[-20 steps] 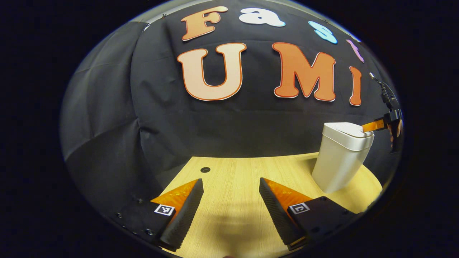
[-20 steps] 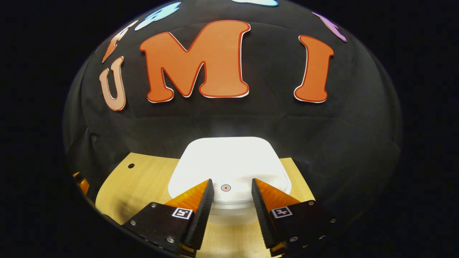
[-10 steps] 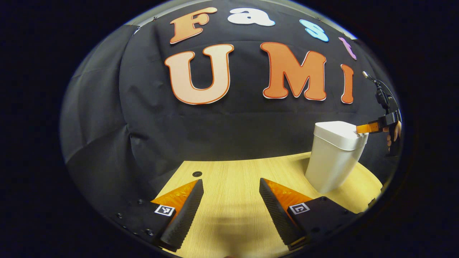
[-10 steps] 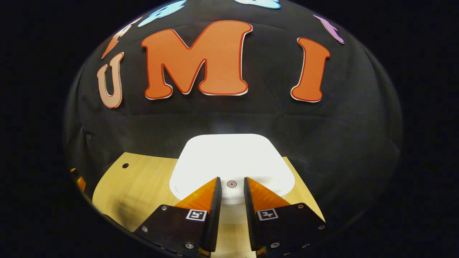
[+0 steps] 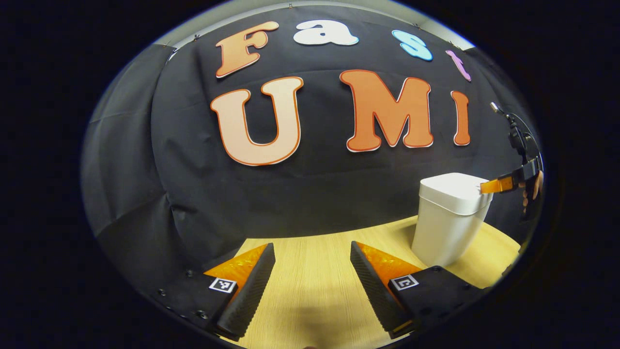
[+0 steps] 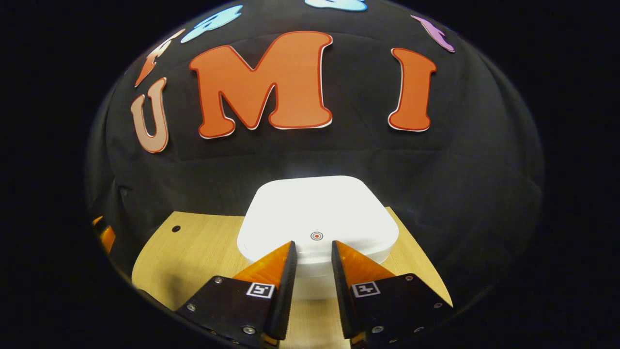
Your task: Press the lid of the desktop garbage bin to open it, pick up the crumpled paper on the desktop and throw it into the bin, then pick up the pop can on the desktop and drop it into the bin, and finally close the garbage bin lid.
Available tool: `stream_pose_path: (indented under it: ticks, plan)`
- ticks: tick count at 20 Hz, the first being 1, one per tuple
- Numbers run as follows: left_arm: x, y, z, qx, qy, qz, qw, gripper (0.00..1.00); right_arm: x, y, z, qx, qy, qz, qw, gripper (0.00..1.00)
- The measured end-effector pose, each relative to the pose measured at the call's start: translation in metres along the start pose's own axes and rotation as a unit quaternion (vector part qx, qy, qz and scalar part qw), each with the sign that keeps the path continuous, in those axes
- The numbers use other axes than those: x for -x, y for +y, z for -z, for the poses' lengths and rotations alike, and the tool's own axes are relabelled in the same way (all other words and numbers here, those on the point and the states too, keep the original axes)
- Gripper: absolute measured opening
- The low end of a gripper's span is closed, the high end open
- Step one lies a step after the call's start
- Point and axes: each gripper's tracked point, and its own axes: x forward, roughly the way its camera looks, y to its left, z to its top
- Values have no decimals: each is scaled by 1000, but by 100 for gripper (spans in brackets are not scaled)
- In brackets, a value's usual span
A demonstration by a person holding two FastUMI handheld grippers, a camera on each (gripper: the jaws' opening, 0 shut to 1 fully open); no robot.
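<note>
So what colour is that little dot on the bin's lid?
Red dot ringed in red on the white lid, clearest in the right gripper view.

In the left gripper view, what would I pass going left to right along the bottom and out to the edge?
The camera's own left finger → its right finger → the white bin on the wooden table → the other gripper at the bin's lid edge.

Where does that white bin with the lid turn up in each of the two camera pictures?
Left gripper view: the white bin stands at the far right on the wooden table.
Right gripper view: its lid sits at lower centre, just beyond the right gripper.
Shared landmark: the right gripper's tip touches the lid's edge in the left gripper view too.
</note>
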Motion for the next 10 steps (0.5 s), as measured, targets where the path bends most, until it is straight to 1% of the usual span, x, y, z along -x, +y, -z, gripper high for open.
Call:
stream_pose_path:
  ticks: [1, 3, 4, 5, 6, 7, 9, 10]
  plan:
    - [-2, -1, -6, 3, -6, 3, 1000, 99, 1, 2, 3, 9, 0, 1, 1000, 45]
    - [-5, -2, -20, 12, -17, 10, 1000, 99, 8, 6, 8, 29, 0, 3, 1000, 51]
    - [-5, -3, -26, 14, -21, 14, 1000, 99, 11, 9, 8, 36, -5, 2, 999, 58]
    - [-3, -4, -34, 14, -29, 17, 999, 99, 16, 12, 7, 42, -9, 0, 999, 61]
    - [-5, -5, -43, 14, -36, 20, 999, 100, 20, 15, 6, 49, -14, -3, 999, 60]
    - [-6, -6, -51, 13, -43, 23, 999, 100, 23, 18, 5, 54, -19, -5, 998, 68]
    - [-3, -8, -68, 12, -59, 27, 998, 99, 30, 21, 2, 60, -28, -6, 998, 72]
    - [-2, -9, -77, 13, -67, 29, 997, 99, 34, 24, 0, 59, -32, -7, 998, 76]
